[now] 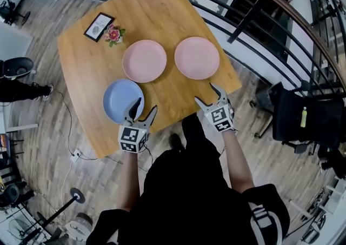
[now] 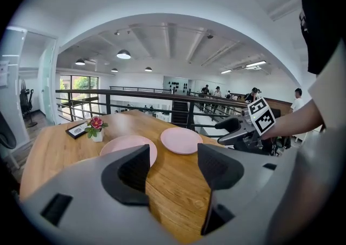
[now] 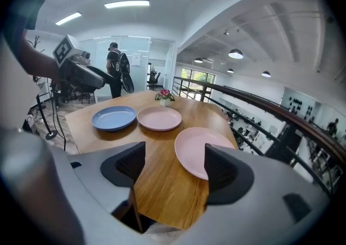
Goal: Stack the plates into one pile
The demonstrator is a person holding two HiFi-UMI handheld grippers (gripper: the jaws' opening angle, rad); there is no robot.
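Three plates lie apart on the wooden table [image 1: 86, 71]: a blue plate [image 1: 120, 98] at the near left, a pink plate [image 1: 144, 60] behind it, and a second pink plate [image 1: 197, 58] to the right. My left gripper [image 1: 144, 107] hovers open at the blue plate's near right rim, holding nothing. My right gripper [image 1: 207, 94] is open over the table's near edge, just short of the right pink plate [image 3: 203, 149]. The right gripper view shows the blue plate [image 3: 113, 117] and the middle pink plate [image 3: 159, 118]. The left gripper view shows both pink plates [image 2: 130, 145] [image 2: 181, 140] but not the blue one.
A small flower pot [image 1: 114, 34] and a framed card [image 1: 98, 26] stand at the table's far left. A black railing [image 1: 254, 6] runs behind and to the right of the table. A dark chair [image 1: 300, 119] stands at the right. A person [image 3: 115, 68] stands beyond the table.
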